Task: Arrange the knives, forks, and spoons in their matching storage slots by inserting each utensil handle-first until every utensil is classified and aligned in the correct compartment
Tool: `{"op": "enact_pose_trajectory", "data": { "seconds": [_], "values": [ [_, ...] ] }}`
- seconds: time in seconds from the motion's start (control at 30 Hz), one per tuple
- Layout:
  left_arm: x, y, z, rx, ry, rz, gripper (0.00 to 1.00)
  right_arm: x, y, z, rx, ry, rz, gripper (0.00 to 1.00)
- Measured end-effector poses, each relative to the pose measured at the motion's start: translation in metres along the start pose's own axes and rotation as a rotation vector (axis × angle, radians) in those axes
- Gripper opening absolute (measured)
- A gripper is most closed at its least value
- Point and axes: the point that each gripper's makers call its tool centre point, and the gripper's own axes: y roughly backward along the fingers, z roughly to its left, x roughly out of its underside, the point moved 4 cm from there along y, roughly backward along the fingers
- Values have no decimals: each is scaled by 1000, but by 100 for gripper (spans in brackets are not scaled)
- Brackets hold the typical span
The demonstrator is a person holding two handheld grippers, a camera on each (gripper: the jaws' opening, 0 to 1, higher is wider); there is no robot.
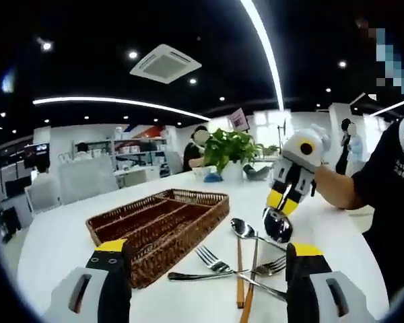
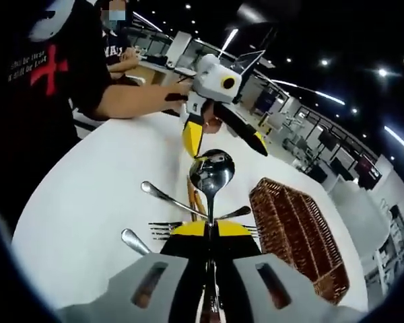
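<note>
1. Between your right gripper [image 2: 209, 232] jaws sits a spoon [image 2: 211, 176], clamped on its handle with the bowl pointing forward and away from you. That hold suits a handle-first drop only if you turn the wrist, so judge the angle before you approach.
2. Your right jaws are closed tight on that handle, with no gap showing beside the metal. In the left gripper view the same gripper [image 1: 283, 200] hangs above the counter with the spoon bowl [image 1: 278, 225] below it.
3. Your left gripper [image 1: 209, 269] holds nothing. Its jaws stand wide apart, with the pile of cutlery framed between them.
4. On the white counter [image 1: 67, 229] the loose pieces lie in a crossed heap: a second spoon [image 1: 244, 230], 2 forks [image 1: 215, 259] and what look like wooden-handled pieces [image 1: 240, 276] under them. They overlap, so lifting 1 may drag its neighbour.
5. Just beside the heap lies the wicker tray [image 1: 163, 225], its long slots running away from you. All its compartments look bare, so sorting has barely begun, I judge.
6. Your room to move is good: bare counter lies around the tray on its far and left sides. Mind the tray's raised rim [image 2: 283, 222], which the spoon must clear before it goes into a slot.
</note>
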Motion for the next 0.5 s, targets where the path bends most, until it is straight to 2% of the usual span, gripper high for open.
{"op": "enact_pose_trajectory", "data": {
  "seconds": [0.03,0.3,0.5],
  "values": [
    [-1,1,3,-21,-14,-7,100,-1,3,-2,1,-4,3,0],
    [-1,5,6,-39,-22,0,100,-13,31,-33,68,32,24,1],
    [2,11,10,-59,-51,20,100,-21,40,-41,51,6,-6,1]
  ]
}}
